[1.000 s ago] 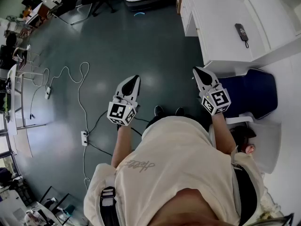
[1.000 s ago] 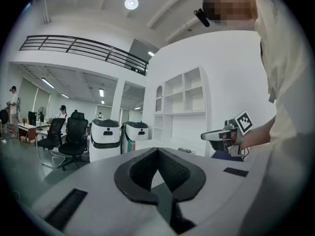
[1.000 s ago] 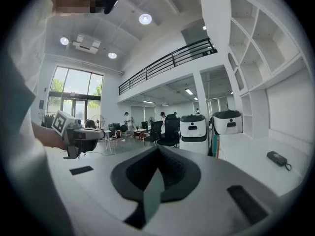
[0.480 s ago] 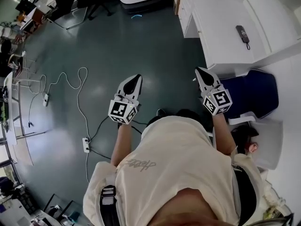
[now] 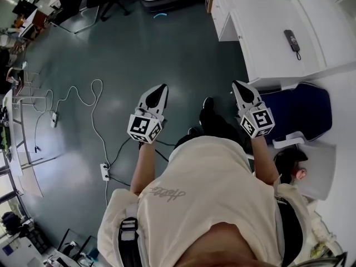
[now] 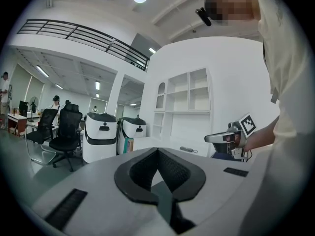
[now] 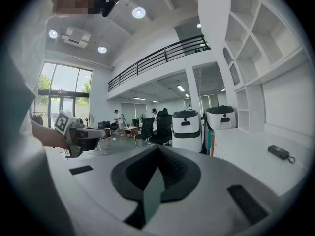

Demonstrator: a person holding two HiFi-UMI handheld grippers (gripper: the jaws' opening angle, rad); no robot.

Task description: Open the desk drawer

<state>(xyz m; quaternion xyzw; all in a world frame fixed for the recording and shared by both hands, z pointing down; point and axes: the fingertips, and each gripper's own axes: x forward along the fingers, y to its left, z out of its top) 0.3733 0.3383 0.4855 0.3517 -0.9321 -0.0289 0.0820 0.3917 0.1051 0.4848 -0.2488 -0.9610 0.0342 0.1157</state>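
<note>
Over open dark floor (image 5: 167,49), short of the white desk (image 5: 267,49) that fills the head view's upper right. Person stands with both arms out front, grippers about level and side by side, well apart from each other.

Left gripper (image 5: 161,89): jaws clenched, dark pads meeting at the tip, nothing between them. Its own view looks across the room at white shelving (image 6: 189,95) on the wall.

Right gripper (image 5: 238,86): jaws likewise pressed together and empty. It hangs near the desk's near corner, not touching it.

Drawer fronts (image 5: 221,13) sit on the desk's floor-facing side at its far end; they look flush and shut from the head view. Both grippers are well apart from them.

Dark handset (image 5: 292,39) lies on the desktop. Blue chair (image 5: 303,113) is tucked just beside the right gripper. White cable (image 5: 83,93) loops over the floor to a power strip (image 5: 104,172) on the left. Two white wheeled machines (image 7: 187,127) stand beyond the desk's far end, black office chairs (image 6: 61,132) farther off.
</note>
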